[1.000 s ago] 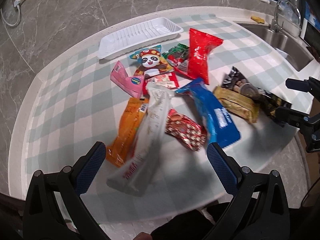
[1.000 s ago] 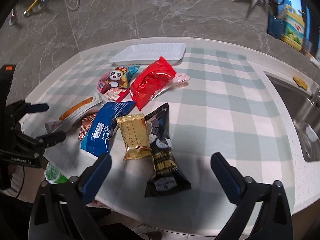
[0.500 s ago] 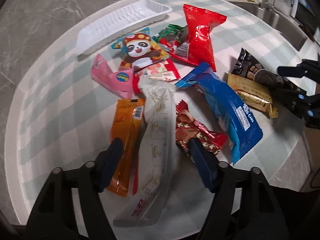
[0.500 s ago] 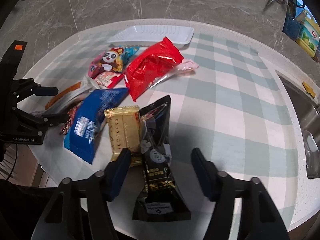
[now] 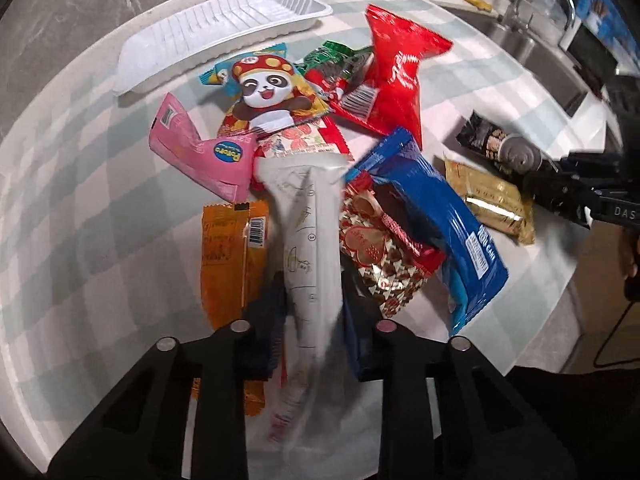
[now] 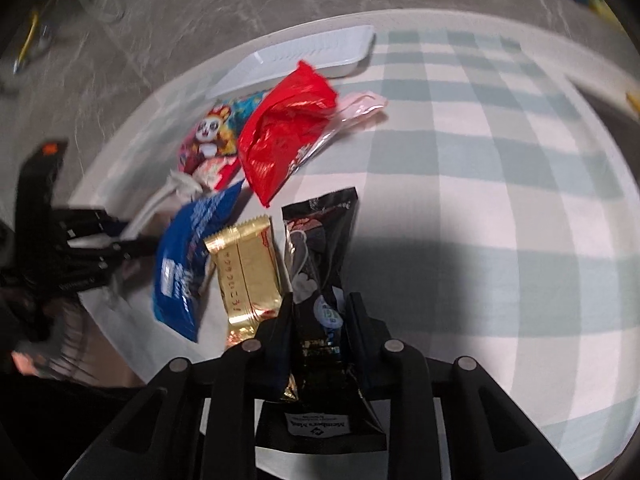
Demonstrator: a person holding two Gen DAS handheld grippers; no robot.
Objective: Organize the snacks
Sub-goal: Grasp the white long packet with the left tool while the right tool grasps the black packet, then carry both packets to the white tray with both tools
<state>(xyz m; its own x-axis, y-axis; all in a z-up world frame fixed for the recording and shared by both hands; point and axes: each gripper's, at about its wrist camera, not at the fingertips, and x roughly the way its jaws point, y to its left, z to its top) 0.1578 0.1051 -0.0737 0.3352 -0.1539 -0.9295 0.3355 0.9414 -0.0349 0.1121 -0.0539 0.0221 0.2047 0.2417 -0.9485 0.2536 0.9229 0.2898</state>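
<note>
My left gripper (image 5: 312, 292) is shut on a long white snack packet (image 5: 310, 240) that lies in the middle of a pile of snacks. Beside it lie an orange packet (image 5: 232, 252), a red heart-print packet (image 5: 380, 252), a blue packet (image 5: 440, 216), a pink packet (image 5: 192, 148), a panda packet (image 5: 268, 92) and a red bag (image 5: 396, 76). My right gripper (image 6: 318, 312) is shut on a black snack packet (image 6: 316, 248), next to a gold packet (image 6: 248, 268). An empty white tray (image 5: 216, 36) stands at the back; it also shows in the right wrist view (image 6: 304, 56).
The counter has a green-and-white checked cloth (image 6: 500, 160). A sink (image 5: 532, 56) with a tap is at the back right. The counter's front edge (image 5: 552, 320) runs close to the blue packet. A grey marble wall rises behind the tray.
Both grippers moved down and forward to the snacks and shut: the left on the white packet, the right on the black packet. A second ago both were open above the counter.
</note>
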